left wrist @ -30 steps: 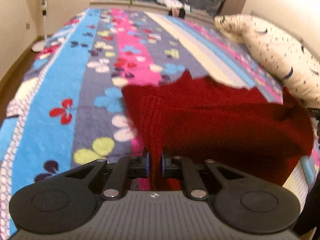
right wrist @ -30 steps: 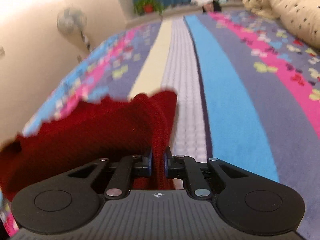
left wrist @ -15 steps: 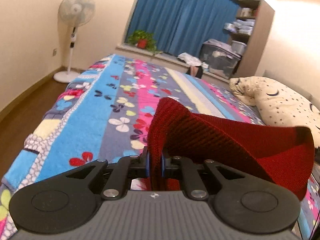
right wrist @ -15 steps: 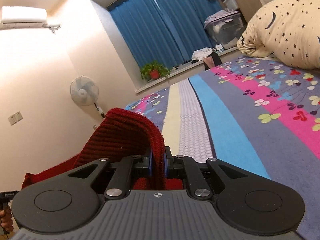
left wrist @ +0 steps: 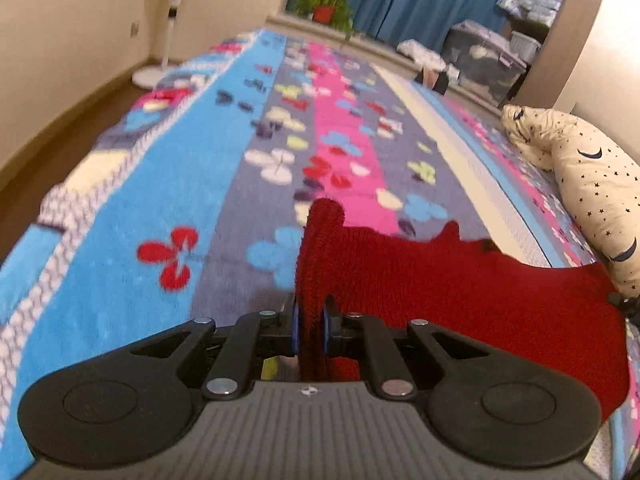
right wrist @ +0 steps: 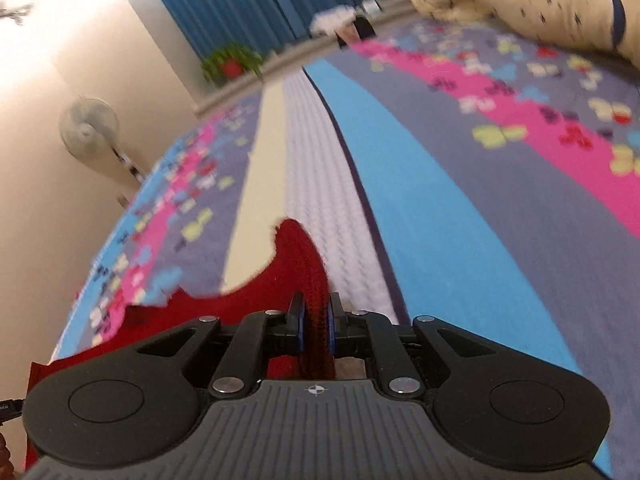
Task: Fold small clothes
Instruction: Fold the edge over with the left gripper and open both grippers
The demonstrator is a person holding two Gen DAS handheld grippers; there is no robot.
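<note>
Here, your left gripper (left wrist: 310, 330) and right gripper (right wrist: 315, 330), each clamped on the red knit garment (left wrist: 460, 292) above the striped floral bedspread (left wrist: 168, 184).

**Bed surface and what lies on it**

The bed (left wrist: 168, 208) is covered edge to edge by a plush blanket (right wrist: 440, 208) in lengthwise stripes: blue, grey-violet with flower prints, pink, cream and a white honeycomb band. A cream pillow (left wrist: 592, 184) printed with stars and moons rests along the right side, on the blanket. A red knitted garment (left wrist: 480, 292) hangs over the near end; whether its lower edge touches the blanket cannot be told. The far end is blurred
</note>
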